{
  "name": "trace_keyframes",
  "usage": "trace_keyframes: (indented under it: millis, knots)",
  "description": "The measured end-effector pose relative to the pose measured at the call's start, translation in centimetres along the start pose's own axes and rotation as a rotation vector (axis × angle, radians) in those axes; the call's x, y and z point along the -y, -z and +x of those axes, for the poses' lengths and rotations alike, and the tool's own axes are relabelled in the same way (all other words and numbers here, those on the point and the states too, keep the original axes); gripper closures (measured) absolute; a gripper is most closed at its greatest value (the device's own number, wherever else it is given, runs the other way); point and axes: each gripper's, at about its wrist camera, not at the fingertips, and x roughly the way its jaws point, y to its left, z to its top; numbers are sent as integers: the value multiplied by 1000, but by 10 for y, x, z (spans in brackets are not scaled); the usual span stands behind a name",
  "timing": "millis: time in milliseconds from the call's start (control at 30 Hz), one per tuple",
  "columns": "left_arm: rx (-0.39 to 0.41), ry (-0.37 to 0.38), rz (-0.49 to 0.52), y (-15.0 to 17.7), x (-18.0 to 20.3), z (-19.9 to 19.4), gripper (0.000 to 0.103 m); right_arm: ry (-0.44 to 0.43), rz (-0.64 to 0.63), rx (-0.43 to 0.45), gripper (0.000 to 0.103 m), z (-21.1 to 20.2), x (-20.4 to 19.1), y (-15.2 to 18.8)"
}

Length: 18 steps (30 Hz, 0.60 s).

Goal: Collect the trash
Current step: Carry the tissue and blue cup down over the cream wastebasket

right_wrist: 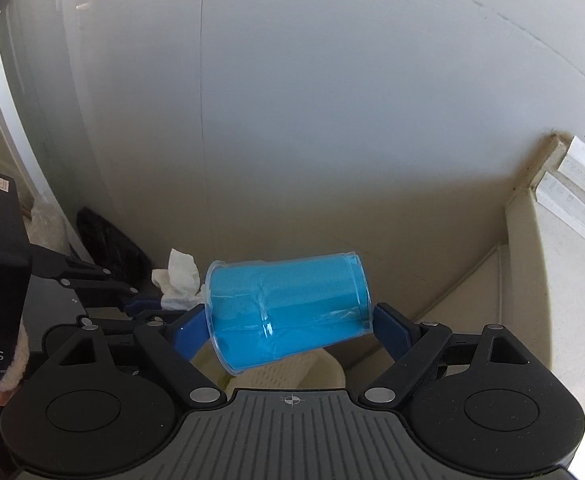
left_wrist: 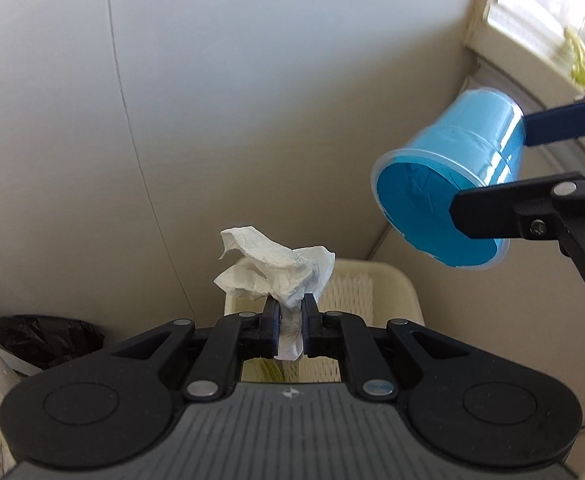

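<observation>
A: Nearest first, then; what has the left gripper [left_wrist: 291,330] got?

B: Its jaws are pinched nearly together on a crumpled white tissue [left_wrist: 276,270]; most of the wad sticks out past the fingertips, a strip hangs down between the pads.

A: And the right gripper [right_wrist: 288,326]?

B: Spread wide and clamped across a blue plastic cup [right_wrist: 288,312]; the cup lies tilted on its side between the blue fingers, one finger on its mouth, the other on its base; in the left wrist view the cup [left_wrist: 448,184] sits up and to the right of the tissue, apart from it.

A: Below them?

B: A cream woven basket [left_wrist: 396,292], right under the tissue; further off, a black bag [left_wrist: 48,338] against the pale wall [left_wrist: 252,80].
</observation>
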Motion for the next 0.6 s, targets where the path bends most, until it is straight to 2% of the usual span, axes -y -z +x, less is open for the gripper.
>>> trace_keyframes:
  millis: [233,400,600]
  knots:
    - [-64,28,32,29,3,26,93,21,-46,-113,15,25,-25,13]
    - [-108,34,48,24,12,58,93,20,-46,-157,15,38,-28,17]
    - [-146,22,45,34,12,79,93,6,-27,-221,15,56,-25,7]
